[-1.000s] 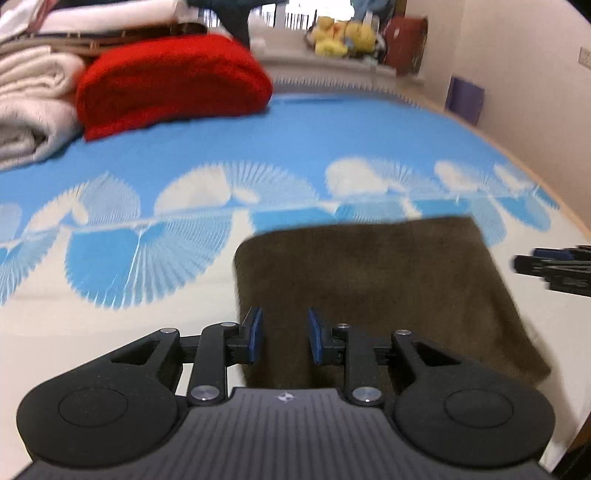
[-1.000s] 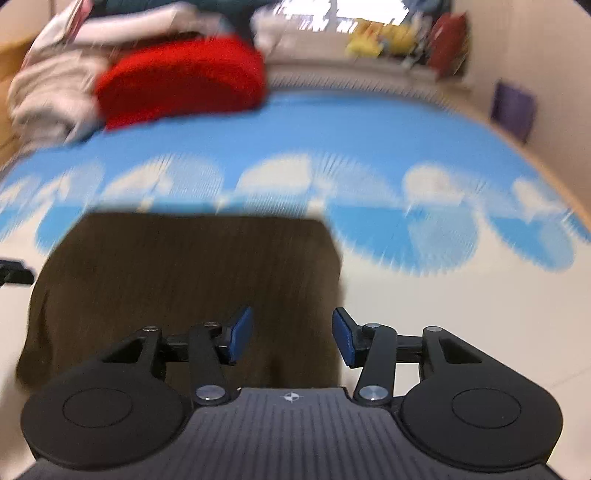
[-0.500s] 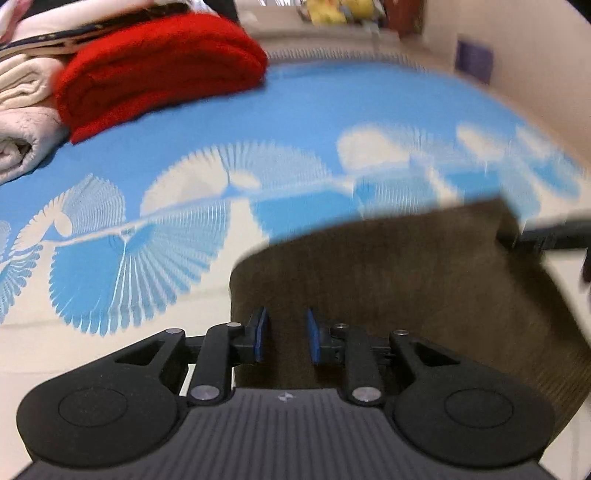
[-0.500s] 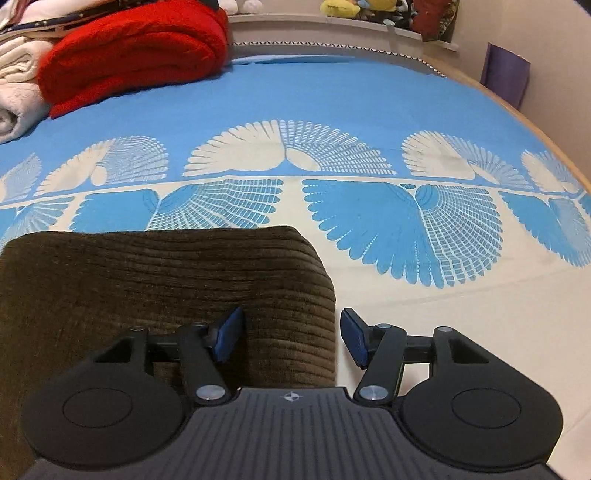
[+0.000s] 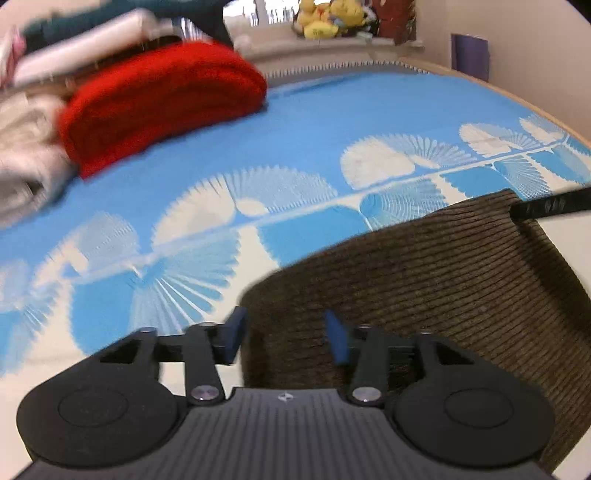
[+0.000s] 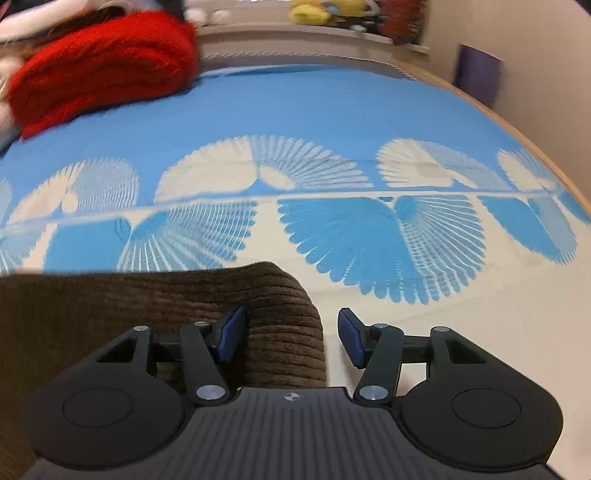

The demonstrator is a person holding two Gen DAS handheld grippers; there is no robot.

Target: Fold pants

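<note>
The folded brown corduroy pants (image 5: 424, 288) lie as a thick, ribbed rectangle on the cream near part of a bedspread (image 5: 332, 147) printed with blue and white fan shapes. The left gripper (image 5: 284, 336) sits low over the pants' left near corner, jaws spread wide and gripping nothing: its left blue pad hangs just off the cloth's left edge, its right pad over the corduroy. The right gripper (image 6: 291, 334) is at the opposite corner, jaws likewise spread and empty, the left pad over the rounded fold of the pants (image 6: 147, 306) and the right pad over bare bedspread (image 6: 406, 110). Whether either touches the fabric cannot be told. The left wrist view shows nearly the whole width of the pants and a dark bar entering at their far right corner, seemingly part of the right gripper (image 5: 550, 206); the right wrist view shows only the right end of the garment. Beyond, at the back left of the bed, lies a folded red blanket (image 5: 162, 103) beside pale folded linens (image 5: 26, 155), with yellow plush toys (image 5: 325, 18) on a ledge behind.
</note>
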